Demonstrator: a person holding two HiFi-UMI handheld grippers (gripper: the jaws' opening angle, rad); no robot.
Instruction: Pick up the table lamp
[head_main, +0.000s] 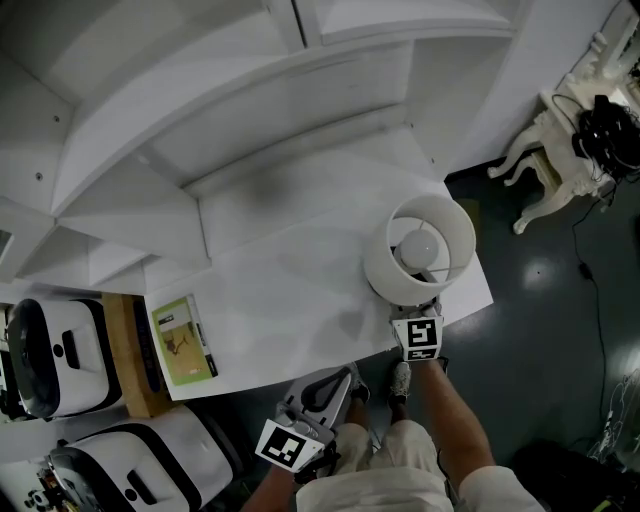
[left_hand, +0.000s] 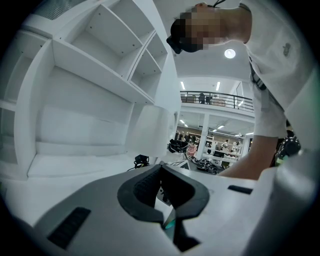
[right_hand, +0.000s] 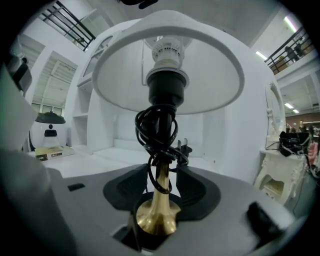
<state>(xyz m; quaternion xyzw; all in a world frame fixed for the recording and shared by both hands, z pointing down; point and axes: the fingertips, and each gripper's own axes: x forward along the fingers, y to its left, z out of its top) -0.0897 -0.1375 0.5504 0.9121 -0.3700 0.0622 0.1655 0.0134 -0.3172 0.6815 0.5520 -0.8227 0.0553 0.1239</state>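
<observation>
The table lamp (head_main: 420, 250) has a white drum shade, a brass stem (right_hand: 161, 192) and a black cord (right_hand: 156, 127) wound round the stem. It stands at the front right corner of the white desk (head_main: 290, 290). My right gripper (head_main: 415, 312) reaches under the shade. In the right gripper view, the right gripper (right_hand: 159, 172) is open only narrowly, with a pad on each side of the stem just above the flared base and a thin gap showing. My left gripper (head_main: 320, 392) hangs below the desk's front edge, and in its own view the left gripper (left_hand: 161, 172) is shut and empty.
A green booklet (head_main: 183, 341) lies on the desk's left end. White shelves (head_main: 200, 120) rise behind the desk. White-and-black devices (head_main: 60, 355) stand on the floor at left. At right, a white ornate table (head_main: 555, 150) carries black cables (head_main: 610, 130).
</observation>
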